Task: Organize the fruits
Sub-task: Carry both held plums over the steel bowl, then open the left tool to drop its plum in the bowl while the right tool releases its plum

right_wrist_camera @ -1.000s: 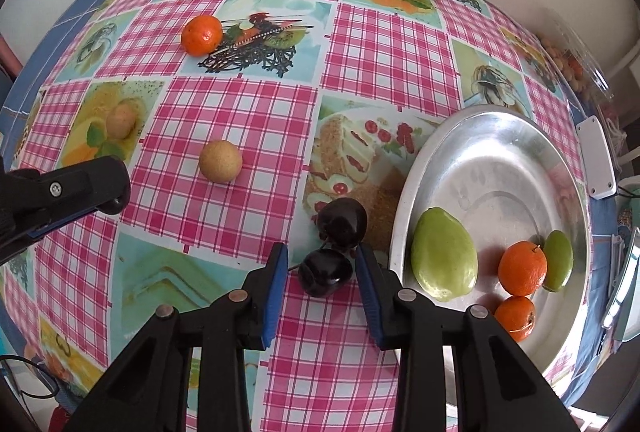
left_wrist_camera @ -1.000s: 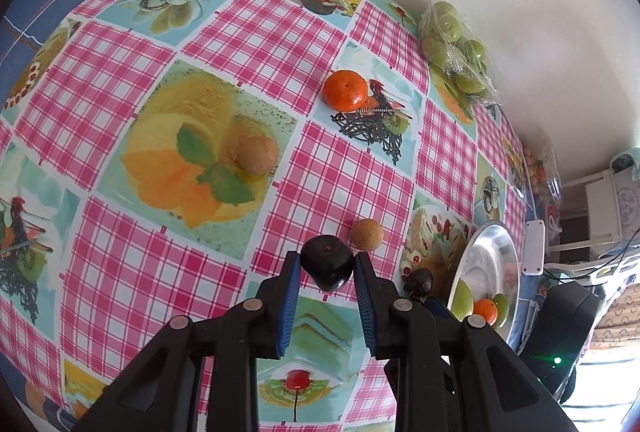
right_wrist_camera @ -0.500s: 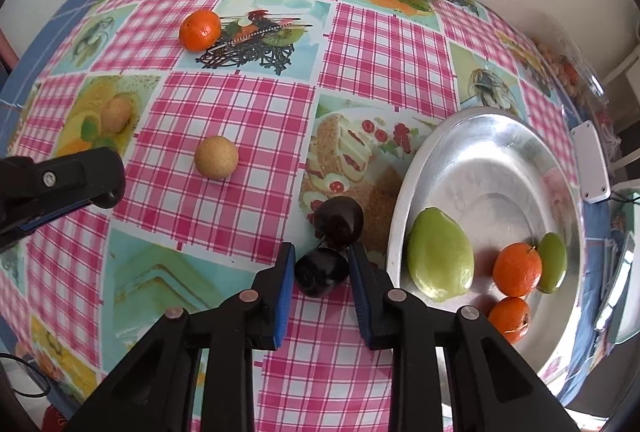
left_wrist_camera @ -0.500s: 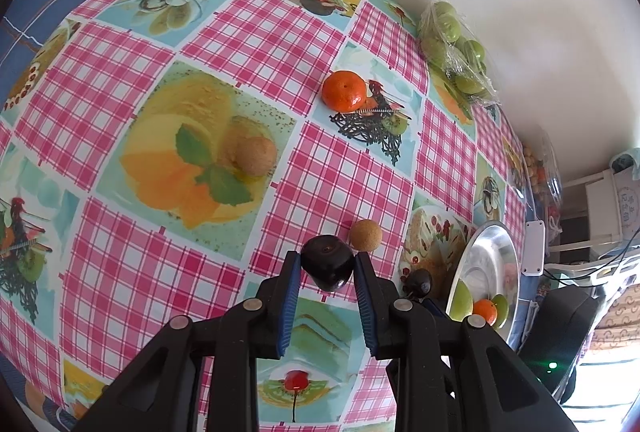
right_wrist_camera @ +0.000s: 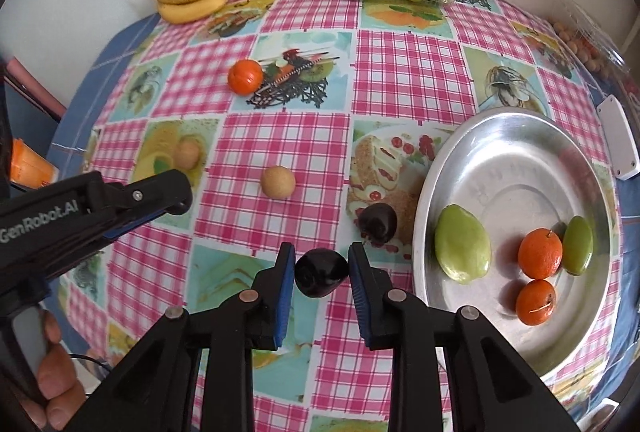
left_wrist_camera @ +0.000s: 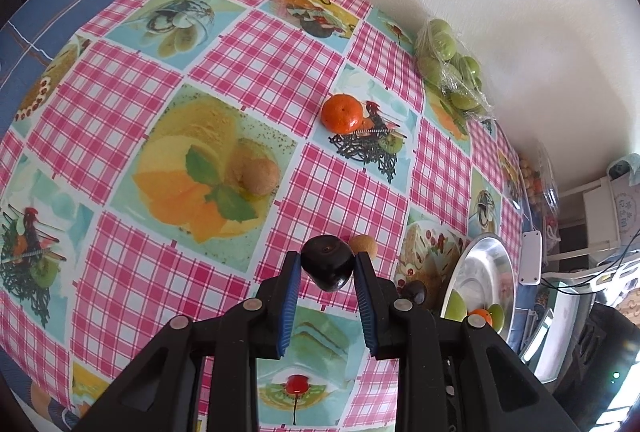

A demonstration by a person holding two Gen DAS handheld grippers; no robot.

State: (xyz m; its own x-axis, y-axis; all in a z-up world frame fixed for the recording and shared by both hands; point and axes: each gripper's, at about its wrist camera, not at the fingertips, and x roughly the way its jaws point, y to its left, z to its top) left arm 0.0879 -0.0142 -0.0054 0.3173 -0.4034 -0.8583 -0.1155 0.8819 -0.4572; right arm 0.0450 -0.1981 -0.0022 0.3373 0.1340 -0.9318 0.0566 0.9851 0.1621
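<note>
Left gripper [left_wrist_camera: 327,274] clamped on a dark plum [left_wrist_camera: 328,268] above the checked table [left_wrist_camera: 256,59]; right gripper [right_wrist_camera: 321,272] likewise clamped on a second dark plum [right_wrist_camera: 320,272], raised off the cloth. Third plum [right_wrist_camera: 377,224] lying just left of the metal tray [right_wrist_camera: 516,135], with green fruit [right_wrist_camera: 462,250] and oranges [right_wrist_camera: 540,254] inside, a round tan fruit [right_wrist_camera: 278,182] farther left

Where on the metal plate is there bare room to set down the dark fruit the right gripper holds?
The metal plate is bare across its middle and far half, behind the large green fruit. Its near right side is crowded: two oranges and a small green fruit sit close together.
</note>
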